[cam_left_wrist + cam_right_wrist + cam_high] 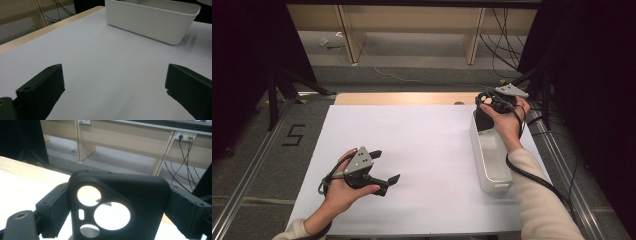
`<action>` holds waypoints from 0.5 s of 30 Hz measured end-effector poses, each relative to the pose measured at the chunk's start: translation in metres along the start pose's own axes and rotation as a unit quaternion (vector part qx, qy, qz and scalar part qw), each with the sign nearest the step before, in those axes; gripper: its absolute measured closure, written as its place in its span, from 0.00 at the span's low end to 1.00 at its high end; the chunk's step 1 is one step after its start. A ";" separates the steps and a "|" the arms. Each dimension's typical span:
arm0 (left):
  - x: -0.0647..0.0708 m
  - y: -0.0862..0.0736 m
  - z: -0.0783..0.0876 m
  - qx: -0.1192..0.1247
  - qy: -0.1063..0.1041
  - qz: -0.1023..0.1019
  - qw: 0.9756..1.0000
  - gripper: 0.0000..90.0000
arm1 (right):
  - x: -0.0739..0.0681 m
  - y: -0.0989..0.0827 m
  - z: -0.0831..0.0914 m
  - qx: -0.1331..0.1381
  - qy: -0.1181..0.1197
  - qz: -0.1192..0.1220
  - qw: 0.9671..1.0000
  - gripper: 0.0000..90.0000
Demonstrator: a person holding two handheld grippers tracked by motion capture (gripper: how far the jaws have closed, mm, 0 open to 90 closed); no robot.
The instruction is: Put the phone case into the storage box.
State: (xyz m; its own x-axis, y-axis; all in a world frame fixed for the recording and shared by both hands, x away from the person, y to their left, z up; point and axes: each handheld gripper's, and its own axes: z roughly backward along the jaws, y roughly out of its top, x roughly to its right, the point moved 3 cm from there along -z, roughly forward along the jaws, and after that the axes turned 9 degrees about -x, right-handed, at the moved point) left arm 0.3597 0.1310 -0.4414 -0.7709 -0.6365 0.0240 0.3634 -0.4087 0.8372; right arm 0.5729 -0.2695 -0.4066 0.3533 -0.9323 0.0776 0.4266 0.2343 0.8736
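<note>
Phone case (pixel 120 202) — lower end cut off; bin (pixel 152 21) — far rim cropped.

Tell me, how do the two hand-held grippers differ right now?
The right gripper is shut on a black phone case, held upright at the far end of the white bin; the left gripper holds nothing. The left gripper's jaws stand wide apart over the bare white table, while the right gripper's jaws press the phone case's sides. Both have black jaws and a grey top plate.
</note>
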 end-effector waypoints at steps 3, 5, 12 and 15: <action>0.000 0.000 0.000 0.000 0.000 0.000 1.000 0.02 | 0.000 -0.001 -0.001 -0.004 0.001 -0.001 1.000 0.15; 0.000 0.000 0.000 0.000 0.000 0.000 1.000 0.02 | 0.000 -0.001 -0.001 -0.004 0.001 -0.001 1.000 0.15; 0.000 0.000 -0.001 -0.001 -0.002 0.000 1.000 0.02 | 0.000 -0.002 -0.002 -0.009 0.000 0.001 1.000 0.15; 0.000 0.000 -0.001 -0.001 -0.002 0.000 1.000 0.02 | 0.000 -0.003 -0.003 -0.014 0.000 -0.001 1.000 0.15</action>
State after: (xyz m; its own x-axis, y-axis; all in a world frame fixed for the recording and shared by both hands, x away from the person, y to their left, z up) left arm 0.3599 0.1306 -0.4417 -0.7729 -0.6340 0.0269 0.3649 -0.4094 0.8362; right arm 0.5741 -0.2696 -0.4107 0.3525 -0.9327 0.0760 0.4508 0.2404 0.8597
